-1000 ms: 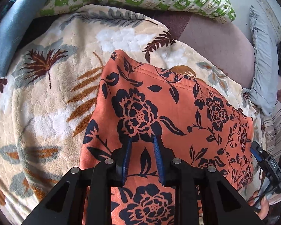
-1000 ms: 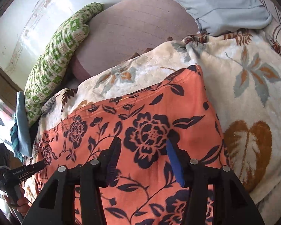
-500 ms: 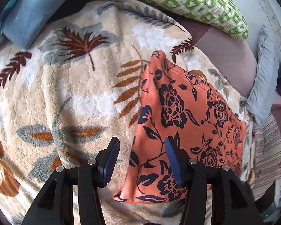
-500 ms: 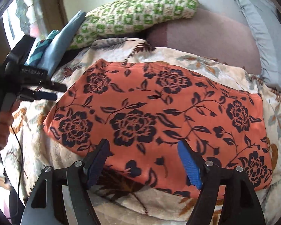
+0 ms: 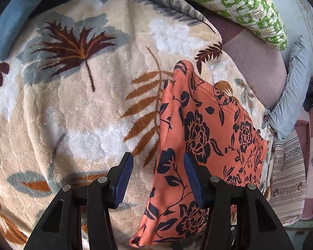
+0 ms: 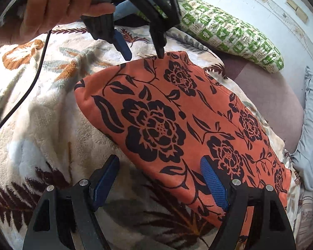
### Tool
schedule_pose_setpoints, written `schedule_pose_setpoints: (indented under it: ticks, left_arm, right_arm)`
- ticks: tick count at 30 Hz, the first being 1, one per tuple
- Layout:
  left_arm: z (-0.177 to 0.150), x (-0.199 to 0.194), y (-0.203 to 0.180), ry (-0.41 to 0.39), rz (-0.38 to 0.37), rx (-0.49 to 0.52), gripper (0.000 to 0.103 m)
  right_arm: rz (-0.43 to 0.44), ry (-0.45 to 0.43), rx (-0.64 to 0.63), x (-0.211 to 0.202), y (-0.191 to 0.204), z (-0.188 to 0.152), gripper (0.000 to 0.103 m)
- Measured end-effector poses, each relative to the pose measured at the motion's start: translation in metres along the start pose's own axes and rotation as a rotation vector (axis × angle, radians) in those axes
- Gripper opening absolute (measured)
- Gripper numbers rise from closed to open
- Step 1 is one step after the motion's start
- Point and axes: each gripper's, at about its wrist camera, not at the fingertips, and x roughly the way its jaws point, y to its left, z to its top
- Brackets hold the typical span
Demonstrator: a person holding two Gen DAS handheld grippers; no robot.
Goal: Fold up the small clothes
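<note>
Item 1, orange floral garment (image 6: 173,123): lies flat on the leaf-print blanket (image 5: 73,112), apparently folded into a compact panel with a stitched hem along its far edge; black rose print. In the left wrist view its near corner is cut off by the frame edge and by the gripper body.

Item 2, left gripper (image 5: 158,179): jaws apart, nothing between the blue pads (image 5: 124,182). The right pad sits over the garment's left edge, the left pad over bare blanket. In the right wrist view the same tool (image 6: 144,52) points down at the garment's far edge, held by a hand (image 6: 52,6); whether its tips touch the cloth cannot be told.

Item 3, right gripper (image 6: 160,179): jaws wide apart, empty, spanning the garment's near edge; one pad over cloth, the other over blanket.

Item 4, surroundings: green-checked pillow (image 6: 229,31) beyond the blanket; mauve bed cover (image 5: 254,62) beside it; pale blue cushion (image 5: 292,95) at right, partly cropped; blue folded cloth (image 5: 10,27) at upper left, mostly out of frame. A black cable (image 6: 27,91) trails across the blanket. A dark fuzzy shape at the far right edge is unidentifiable.

No containers in view.
</note>
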Motion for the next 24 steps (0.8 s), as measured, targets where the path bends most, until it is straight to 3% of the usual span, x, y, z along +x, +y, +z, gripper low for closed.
schedule_pose_setpoints:
  ticks: [10,16,18,20,22,23,24]
  left_arm:
    - [0.018,0.047,-0.026,0.037,-0.006,0.019,0.051]
    - [0.025,0.066,-0.047,0.045,0.019,0.056,0.056]
    - [0.026,0.070,-0.050,0.058,0.009,0.062,0.056]
    - [0.029,0.073,-0.054,0.074,0.012,0.075,0.056]
    - [0.031,0.072,-0.056,0.093,0.015,0.100,0.054]
    - [0.032,0.072,-0.059,0.097,0.022,0.120,0.050]
    - [0.032,0.071,-0.062,0.101,0.029,0.143,0.040]
  right_arm:
    - [-0.053,-0.032,0.097,0.002,-0.043,-0.010,0.084]
    - [-0.081,-0.072,-0.013,0.003,-0.014,-0.003,0.083]
    - [-0.094,-0.088,-0.059,0.005,-0.003,0.002,0.075]
    - [-0.075,-0.080,-0.071,0.008,0.004,0.009,0.055]
    - [-0.084,-0.089,-0.096,0.010,0.014,0.014,0.044]
    - [-0.087,-0.096,-0.112,0.011,0.018,0.015,0.032]
    - [-0.089,-0.105,-0.119,0.011,0.020,0.015,0.028]
